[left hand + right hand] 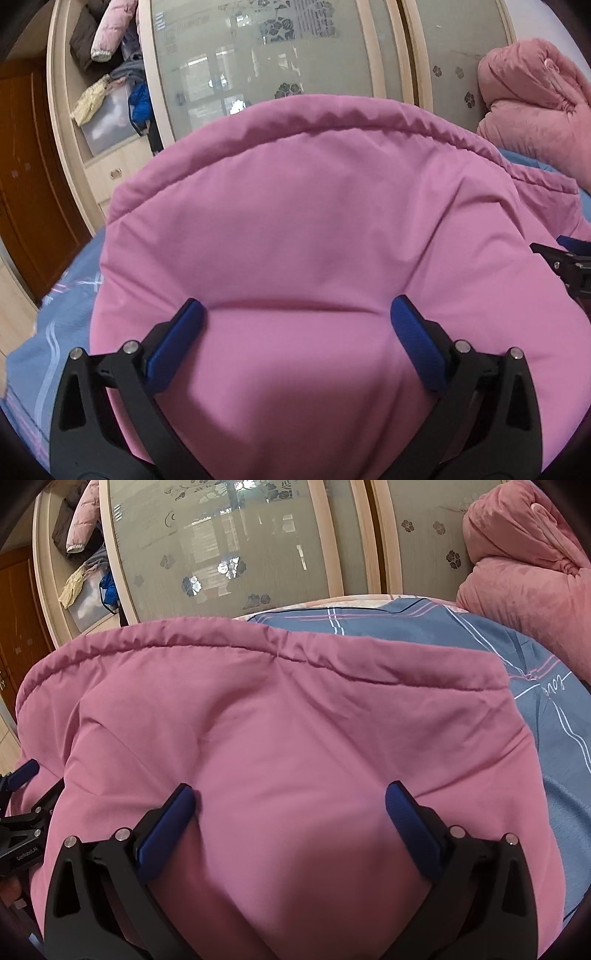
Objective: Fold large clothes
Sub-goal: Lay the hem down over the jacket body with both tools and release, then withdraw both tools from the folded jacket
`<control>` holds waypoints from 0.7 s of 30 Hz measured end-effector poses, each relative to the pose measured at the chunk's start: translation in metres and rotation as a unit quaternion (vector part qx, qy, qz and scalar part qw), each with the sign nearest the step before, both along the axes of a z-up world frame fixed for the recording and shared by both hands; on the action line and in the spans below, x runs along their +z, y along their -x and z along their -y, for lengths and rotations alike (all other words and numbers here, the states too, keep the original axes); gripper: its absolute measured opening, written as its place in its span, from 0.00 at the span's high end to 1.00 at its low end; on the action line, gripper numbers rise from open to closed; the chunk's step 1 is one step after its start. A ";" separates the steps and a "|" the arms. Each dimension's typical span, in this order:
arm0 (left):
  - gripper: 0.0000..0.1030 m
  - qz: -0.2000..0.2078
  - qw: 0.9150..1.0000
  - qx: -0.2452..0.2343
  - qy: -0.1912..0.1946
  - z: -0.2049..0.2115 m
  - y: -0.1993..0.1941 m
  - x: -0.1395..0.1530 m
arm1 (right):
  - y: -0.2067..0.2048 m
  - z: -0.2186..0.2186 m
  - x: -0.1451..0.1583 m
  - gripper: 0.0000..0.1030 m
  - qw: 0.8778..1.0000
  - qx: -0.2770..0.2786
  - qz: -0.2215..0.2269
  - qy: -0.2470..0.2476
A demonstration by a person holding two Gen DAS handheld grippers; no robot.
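A large pink padded garment [295, 221] lies on the blue bed sheet [55, 325] and fills both views; it also shows in the right wrist view [277, 709]. My left gripper [297, 312] is open, its blue pads pressed down on the garment's near part with fabric bulging between them. My right gripper [290, 797] is open in the same way, further right on the garment. Each gripper shows at the edge of the other's view: the right one [565, 264], the left one [22, 805].
A wardrobe with patterned sliding doors [258, 62] stands behind the bed, with an open shelf of clothes [110, 74] at left. A bundled pink quilt [524, 565] lies at the far right. The blue checked sheet [535, 686] shows right of the garment. A brown door [33, 177] is at left.
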State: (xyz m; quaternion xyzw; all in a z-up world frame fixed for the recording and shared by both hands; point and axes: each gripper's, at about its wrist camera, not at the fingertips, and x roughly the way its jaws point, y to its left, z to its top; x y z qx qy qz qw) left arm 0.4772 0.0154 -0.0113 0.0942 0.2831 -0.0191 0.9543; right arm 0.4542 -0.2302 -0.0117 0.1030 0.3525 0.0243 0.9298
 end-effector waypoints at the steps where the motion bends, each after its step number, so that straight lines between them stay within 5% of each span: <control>1: 0.02 0.000 1.000 -0.001 0.005 0.000 0.000 -0.002 | 0.000 -0.001 0.000 0.01 1.000 0.000 0.001 0.001; 7: 0.02 0.014 1.000 0.003 0.000 0.002 0.003 -0.004 | 0.002 -0.002 -0.001 0.01 1.000 -0.002 0.005 0.006; 10: 0.02 0.058 0.998 0.016 -0.005 0.003 0.020 0.001 | 0.009 -0.002 0.002 0.01 1.000 -0.004 0.020 0.006; 14: 0.02 0.131 0.990 0.042 -0.015 0.004 0.058 0.009 | 0.050 -0.010 0.022 0.01 0.991 -0.044 0.112 0.057; 16: 0.02 0.136 0.990 0.041 -0.023 0.005 0.078 0.014 | 0.076 -0.014 0.036 0.01 0.980 -0.073 0.161 0.094; 19: 0.02 0.169 0.985 0.032 -0.024 0.003 0.143 0.017 | 0.144 -0.019 0.056 0.01 0.959 -0.094 0.238 0.120; 21: 0.02 0.200 0.979 0.025 -0.039 0.002 0.199 0.017 | 0.189 -0.016 0.056 0.01 0.961 -0.079 0.246 0.104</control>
